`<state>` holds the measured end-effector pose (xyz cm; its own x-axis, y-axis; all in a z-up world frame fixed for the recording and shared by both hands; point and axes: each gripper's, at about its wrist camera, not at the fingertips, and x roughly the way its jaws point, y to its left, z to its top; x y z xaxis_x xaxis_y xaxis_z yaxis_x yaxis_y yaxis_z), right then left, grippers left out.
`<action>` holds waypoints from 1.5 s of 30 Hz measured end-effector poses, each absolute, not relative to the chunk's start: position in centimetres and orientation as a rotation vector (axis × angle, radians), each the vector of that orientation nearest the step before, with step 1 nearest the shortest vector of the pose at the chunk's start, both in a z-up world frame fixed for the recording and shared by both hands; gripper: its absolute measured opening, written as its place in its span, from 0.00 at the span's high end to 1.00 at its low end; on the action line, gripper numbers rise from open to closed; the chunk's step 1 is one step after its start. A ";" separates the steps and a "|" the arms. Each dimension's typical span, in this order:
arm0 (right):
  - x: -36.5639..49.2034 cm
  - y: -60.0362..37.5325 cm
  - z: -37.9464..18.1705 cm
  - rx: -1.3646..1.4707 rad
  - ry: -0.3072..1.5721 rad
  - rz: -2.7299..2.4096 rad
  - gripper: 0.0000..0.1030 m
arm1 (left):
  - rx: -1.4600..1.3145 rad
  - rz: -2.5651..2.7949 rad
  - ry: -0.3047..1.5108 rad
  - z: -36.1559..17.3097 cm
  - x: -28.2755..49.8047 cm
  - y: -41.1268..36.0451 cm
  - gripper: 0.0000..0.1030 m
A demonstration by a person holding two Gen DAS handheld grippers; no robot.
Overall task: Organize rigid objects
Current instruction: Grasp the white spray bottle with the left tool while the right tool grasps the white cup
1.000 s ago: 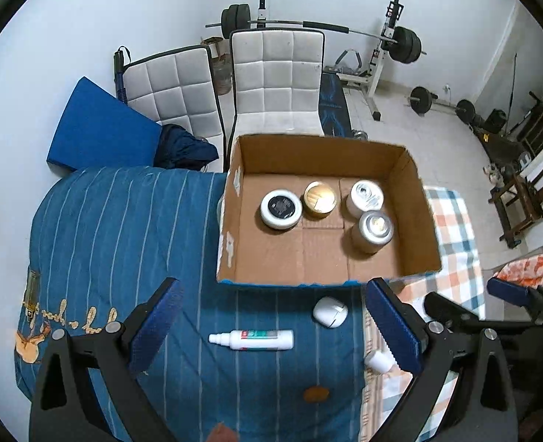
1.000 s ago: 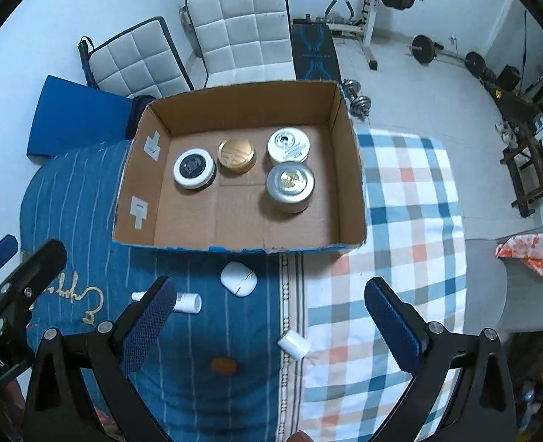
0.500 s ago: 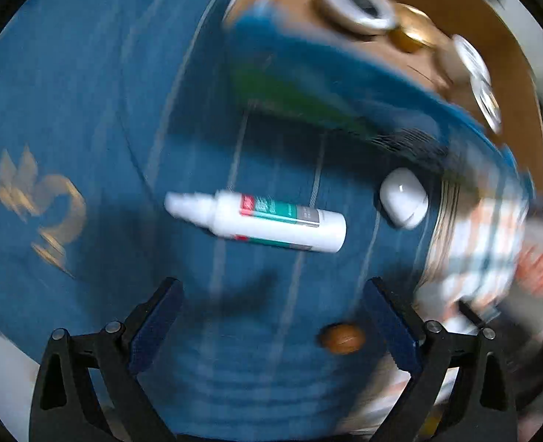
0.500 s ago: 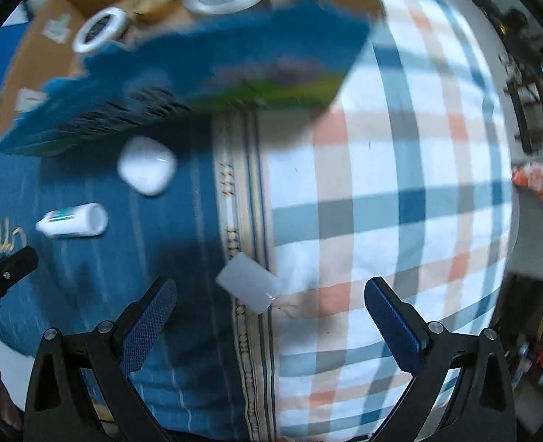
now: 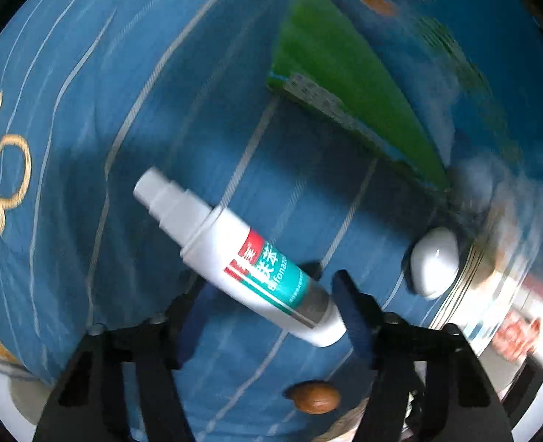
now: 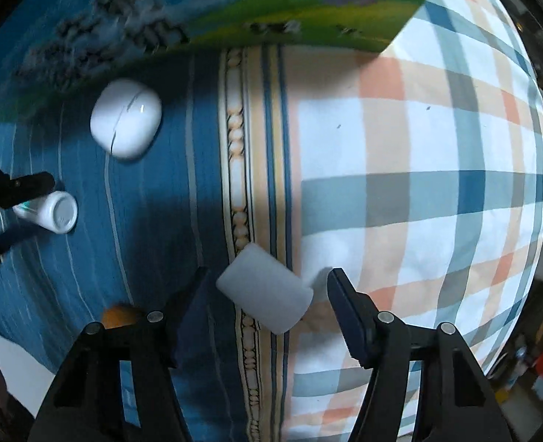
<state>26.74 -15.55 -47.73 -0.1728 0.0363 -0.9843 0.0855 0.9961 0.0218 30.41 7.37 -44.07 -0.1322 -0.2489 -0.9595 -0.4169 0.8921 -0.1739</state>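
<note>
- Evidently both hand-held grippers had dropped from a high view of the whole scene to just above the bed within the last second, and their jaws had narrowed from wide apart.
- The left hand-held gripper (image 5: 267,296) bracketed the lower end of the spray bottle (image 5: 234,254), jaws close on either side; whether they were already pinching it I could not tell.
- The right hand-held gripper (image 6: 265,291) straddled the white block (image 6: 265,291), a gap showing on each side, so it was unclenched.
- Judging by this, two pick-ups were about to start, with the cardboard box (image 6: 234,7) ahead of both grippers as the likely destination.
- The bottle was smooth, glossy white plastic, cylindrical, with a teal-and-red label and a stepped nozzle pointing away to the left.
- The block looked matte, rounded at its corners.
- Ahead and left of the right gripper lay a glossy pebble-shaped earbud case (image 6: 125,127); a brown nut-like object (image 5: 315,397) sat beneath the left one.
- The bed cover (image 6: 400,184) was soft cloth, striped blue and plaid.
</note>
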 end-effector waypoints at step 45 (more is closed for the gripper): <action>23.2 -15.9 -50.2 0.241 1.865 0.000 0.62 | -0.090 -0.056 1.757 -44.7 18.1 2.2 0.58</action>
<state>23.20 -15.92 -50.18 -0.2835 0.1659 -0.9445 0.1657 0.9786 0.1221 18.10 2.25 -44.66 -0.1847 -0.0920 -0.9785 -0.0291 0.9957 -0.0881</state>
